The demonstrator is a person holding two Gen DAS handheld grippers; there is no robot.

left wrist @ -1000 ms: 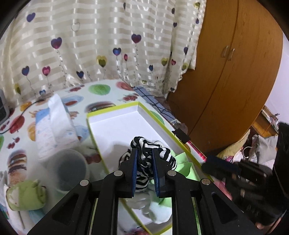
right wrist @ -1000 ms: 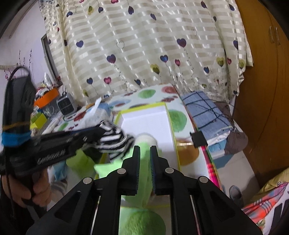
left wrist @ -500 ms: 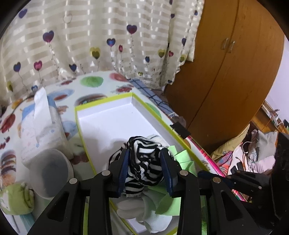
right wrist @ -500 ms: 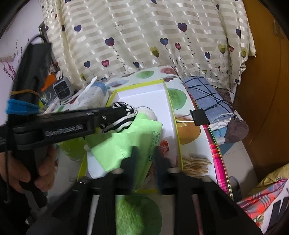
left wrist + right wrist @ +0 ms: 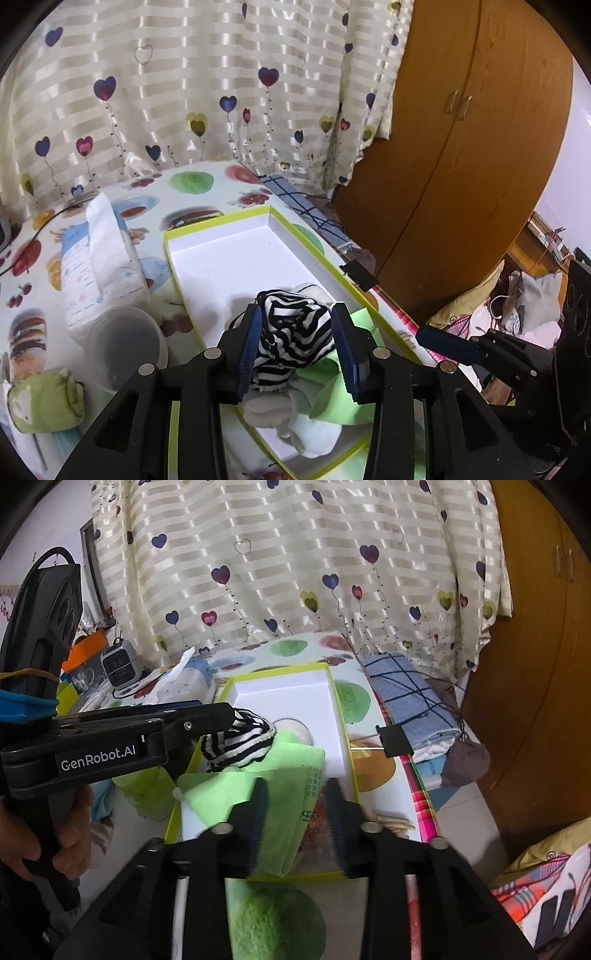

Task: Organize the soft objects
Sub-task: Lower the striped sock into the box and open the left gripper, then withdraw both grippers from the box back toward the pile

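A black-and-white striped cloth (image 5: 295, 334) lies in the white box with a lime rim (image 5: 221, 221), on a green cloth (image 5: 343, 398) and a white sock (image 5: 314, 435). My left gripper (image 5: 297, 345) is open with its blue pads on either side of the striped cloth, no longer squeezing it. In the right wrist view the striped cloth (image 5: 240, 744) sits at the left gripper's tip, on the green cloth (image 5: 280, 794) in the box (image 5: 334, 686). My right gripper (image 5: 295, 819) is open and empty above the green cloth.
A tissue pack (image 5: 99, 258), a grey plastic cup (image 5: 125, 343) and a rolled green cloth (image 5: 44, 402) lie left of the box. A blue checked cloth (image 5: 406, 698) is at the table's right edge. A wooden wardrobe (image 5: 461, 166) stands to the right.
My left gripper has opened and let go of the striped cloth, which now rests in the box. My right gripper has also opened and drawn back over the green cloth.
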